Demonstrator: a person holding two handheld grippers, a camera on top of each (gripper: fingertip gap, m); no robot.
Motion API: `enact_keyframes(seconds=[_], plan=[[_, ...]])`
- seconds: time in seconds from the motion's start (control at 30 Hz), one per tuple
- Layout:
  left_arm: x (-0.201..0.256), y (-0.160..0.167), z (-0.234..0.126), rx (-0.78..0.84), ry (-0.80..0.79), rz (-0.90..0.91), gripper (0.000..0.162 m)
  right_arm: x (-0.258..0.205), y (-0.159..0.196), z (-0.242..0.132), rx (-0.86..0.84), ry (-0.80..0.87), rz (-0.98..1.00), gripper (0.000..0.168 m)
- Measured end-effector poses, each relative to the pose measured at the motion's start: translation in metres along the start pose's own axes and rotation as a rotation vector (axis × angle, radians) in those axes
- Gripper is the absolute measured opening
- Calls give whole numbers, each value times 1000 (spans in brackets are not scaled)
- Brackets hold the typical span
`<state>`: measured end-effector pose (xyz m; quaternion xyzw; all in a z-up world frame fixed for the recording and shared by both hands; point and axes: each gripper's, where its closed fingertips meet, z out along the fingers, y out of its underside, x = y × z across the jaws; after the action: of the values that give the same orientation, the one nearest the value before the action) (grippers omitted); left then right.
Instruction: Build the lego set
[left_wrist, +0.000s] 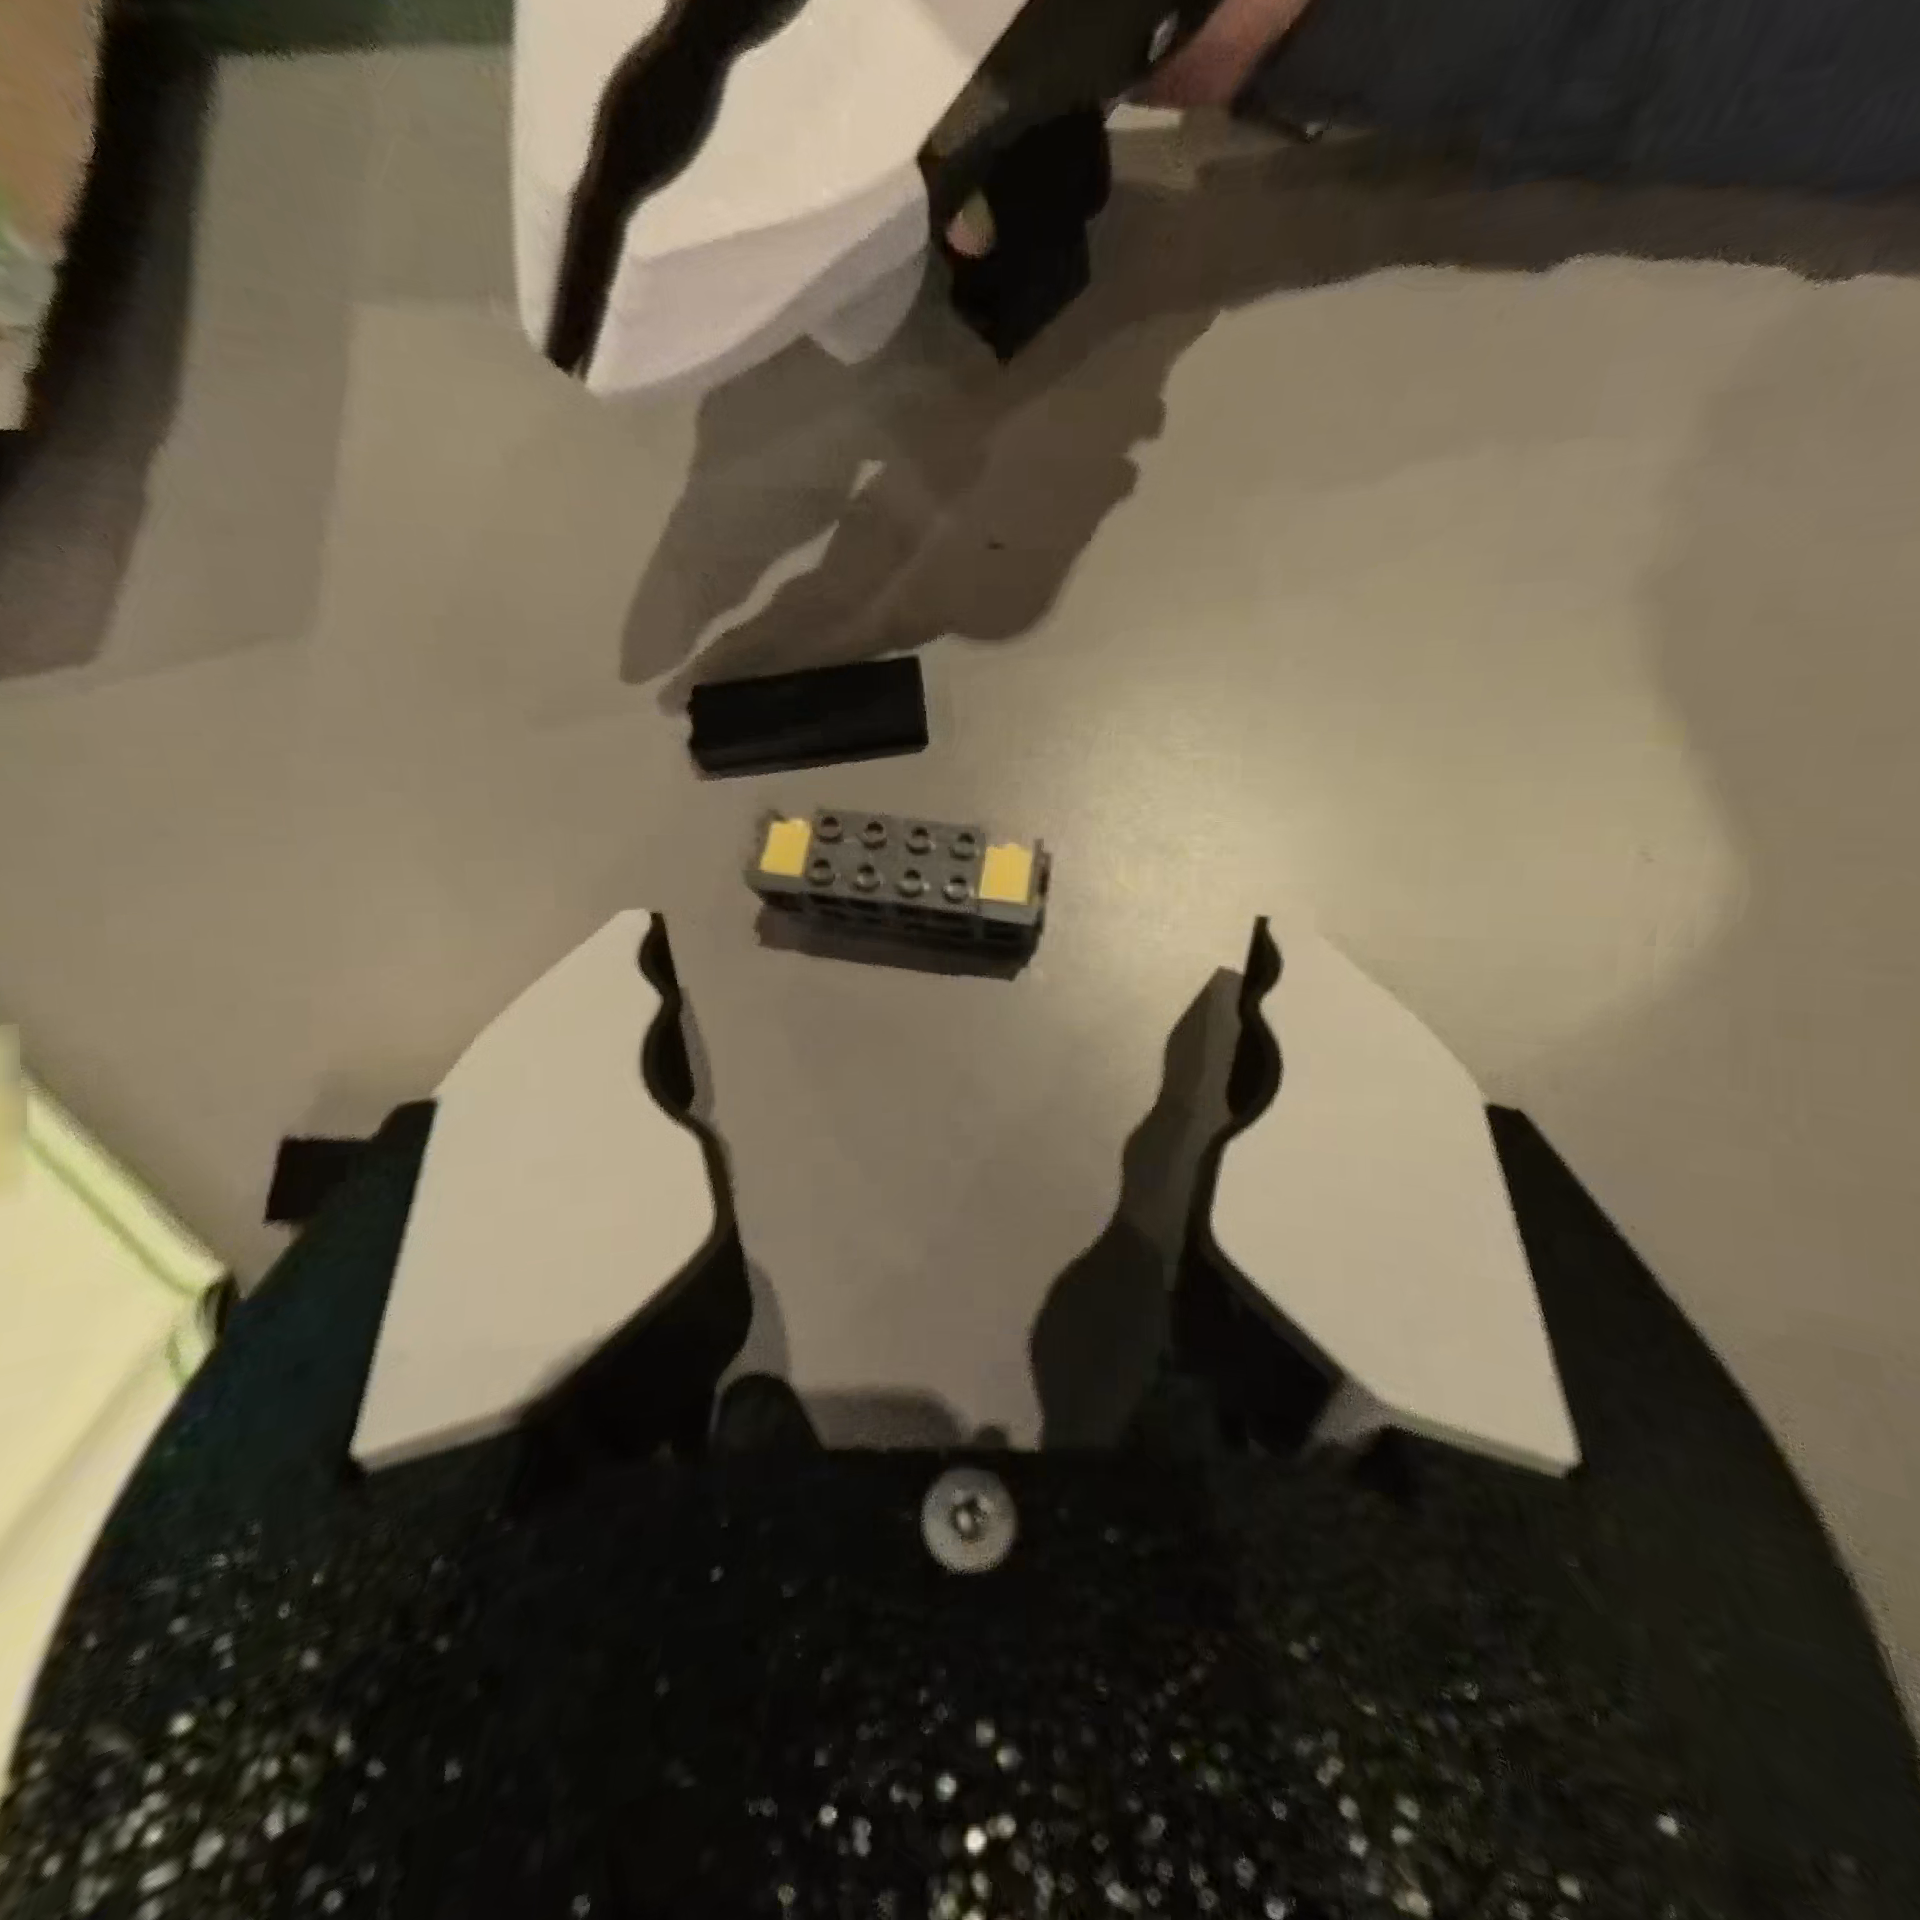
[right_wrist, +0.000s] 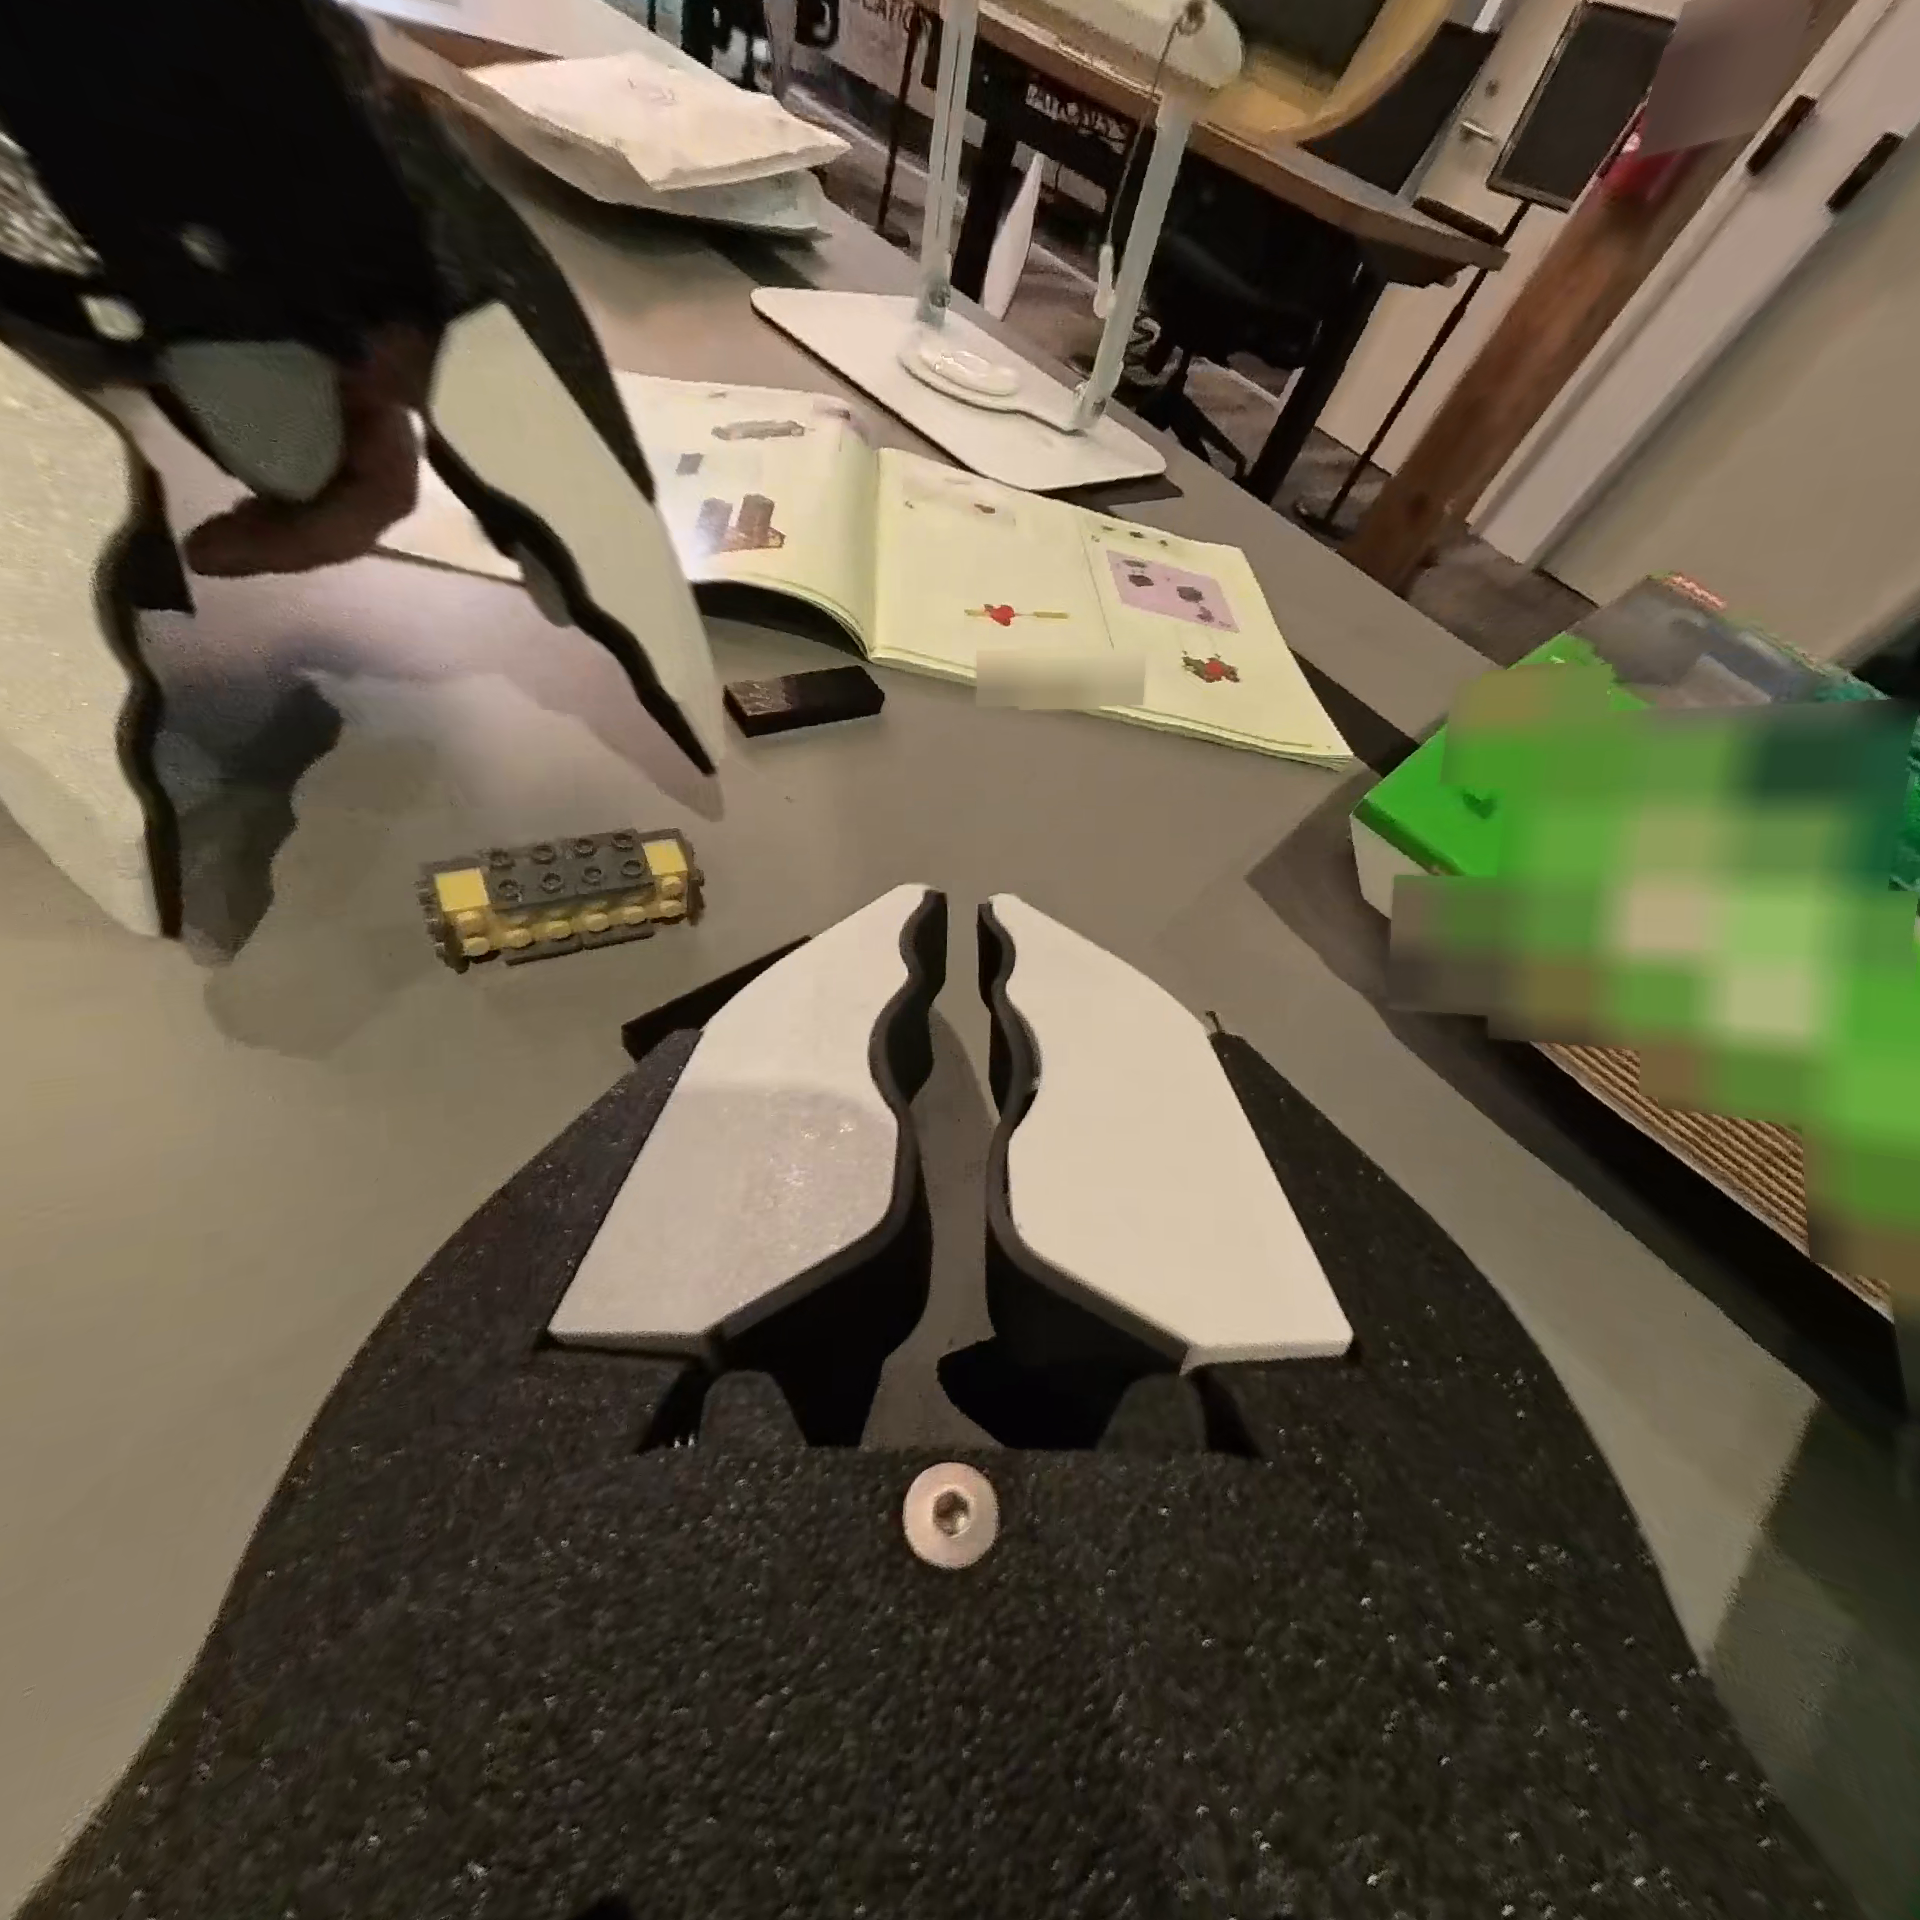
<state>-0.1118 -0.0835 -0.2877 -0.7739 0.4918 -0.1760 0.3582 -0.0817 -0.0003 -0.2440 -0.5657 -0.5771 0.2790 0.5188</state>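
Observation:
A small Lego assembly (left_wrist: 899, 868), dark grey with studs on top and yellow pieces at both ends, lies on the grey table (left_wrist: 1403, 727). A loose black flat tile (left_wrist: 808, 715) lies just beyond it. My left gripper (left_wrist: 958, 935) is open and empty, hovering just short of the assembly. In the right wrist view the assembly (right_wrist: 561, 899) shows a yellow studded side, with the black tile (right_wrist: 805, 698) behind it. My right gripper (right_wrist: 961, 914) is shut and empty, to the right of the assembly. The left gripper's fingers (right_wrist: 623, 582) hang open above the assembly.
An open instruction booklet (right_wrist: 987, 582) lies behind the tile. A green box (right_wrist: 1538, 831) sits at the table's right edge. A white lamp base (right_wrist: 956, 384) and paper bags (right_wrist: 644, 125) stand farther back. The right gripper's fingers (left_wrist: 748, 239) show beyond the tile. The black tile (right_wrist: 805, 698) is about 7 centimetres from my left fingertips and 12 centimetres from my right.

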Motion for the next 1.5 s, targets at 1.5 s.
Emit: enact_keyframes(seconds=[1.5], plan=[[-4,-56,-8,355,-475,443,63,-83,-35,0,-16,-774,843,25]])
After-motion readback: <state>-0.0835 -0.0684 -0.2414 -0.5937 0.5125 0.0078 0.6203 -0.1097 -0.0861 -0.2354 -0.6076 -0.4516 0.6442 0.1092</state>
